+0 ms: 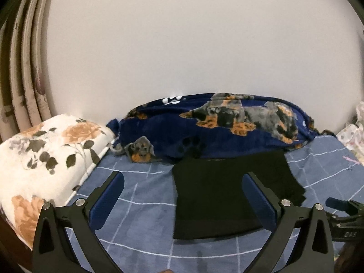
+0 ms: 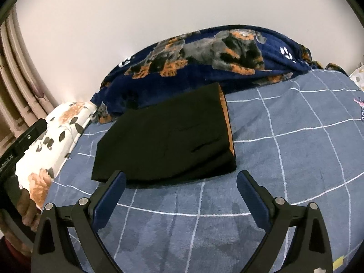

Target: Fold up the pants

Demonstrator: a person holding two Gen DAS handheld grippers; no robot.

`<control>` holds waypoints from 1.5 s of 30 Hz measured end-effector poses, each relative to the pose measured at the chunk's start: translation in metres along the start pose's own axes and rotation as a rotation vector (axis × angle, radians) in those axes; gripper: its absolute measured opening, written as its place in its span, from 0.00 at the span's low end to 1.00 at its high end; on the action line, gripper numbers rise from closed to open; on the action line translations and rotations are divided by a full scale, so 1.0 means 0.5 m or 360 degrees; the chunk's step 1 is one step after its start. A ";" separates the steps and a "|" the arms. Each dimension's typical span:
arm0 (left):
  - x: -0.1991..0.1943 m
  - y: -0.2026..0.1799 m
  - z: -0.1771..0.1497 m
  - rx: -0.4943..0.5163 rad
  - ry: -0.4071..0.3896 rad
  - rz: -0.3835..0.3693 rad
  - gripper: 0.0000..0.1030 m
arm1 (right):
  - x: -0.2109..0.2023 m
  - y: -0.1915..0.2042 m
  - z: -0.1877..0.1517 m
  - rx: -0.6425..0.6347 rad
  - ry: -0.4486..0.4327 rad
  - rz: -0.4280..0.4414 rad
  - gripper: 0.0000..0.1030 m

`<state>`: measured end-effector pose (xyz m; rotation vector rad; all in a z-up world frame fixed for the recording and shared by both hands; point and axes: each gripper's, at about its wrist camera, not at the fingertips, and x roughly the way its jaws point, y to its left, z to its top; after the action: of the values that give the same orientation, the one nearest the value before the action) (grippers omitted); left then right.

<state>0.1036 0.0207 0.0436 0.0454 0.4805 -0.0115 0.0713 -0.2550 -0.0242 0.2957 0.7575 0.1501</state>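
One pair of black pants (image 2: 163, 136) lies folded flat on my blue checked sheet (image 2: 284, 159), its long side running from my tongs toward the dog-print blanket (image 2: 204, 52), its orange-lined end to the right. One flowered pillow (image 1: 45, 159) sits at the left. My left tongs (image 1: 182, 182) and right tongs (image 2: 180, 180) both stand wide apart, gripping nothing.

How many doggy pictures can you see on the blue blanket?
2. A big lying dog stretches across the top of the blue blanket; a small dog face sits at its lower left edge. Folds may hide more.
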 end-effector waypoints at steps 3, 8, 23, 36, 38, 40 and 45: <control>-0.008 0.000 0.006 -0.0030 -0.0001 -0.0024 1.00 | -0.009 0.002 0.007 -0.0004 -0.0016 0.0004 0.95; -0.019 -0.002 0.014 -0.0036 -0.0019 -0.0049 1.00 | -0.016 0.004 0.009 -0.0013 -0.0025 0.0003 0.95; -0.011 -0.012 0.003 -0.0009 0.0022 -0.0079 1.00 | -0.015 0.001 0.003 0.0000 -0.0016 0.0001 0.95; 0.006 -0.014 -0.009 -0.0011 0.0061 -0.0088 1.00 | 0.001 -0.008 -0.003 0.0006 0.0016 0.0006 0.97; 0.010 -0.014 -0.011 -0.0012 0.0067 -0.0092 1.00 | 0.006 -0.010 -0.002 0.0008 0.0026 0.0007 0.97; 0.014 -0.014 -0.013 -0.0013 0.0076 -0.0094 1.00 | 0.008 -0.012 -0.002 0.0011 0.0032 0.0008 0.98; 0.027 -0.014 -0.017 -0.0025 0.0118 -0.0132 1.00 | 0.015 -0.015 -0.003 0.0014 0.0042 0.0006 0.98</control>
<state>0.1116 0.0140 0.0293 0.0107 0.5562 -0.0879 0.0758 -0.2599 -0.0322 0.3043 0.7837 0.1548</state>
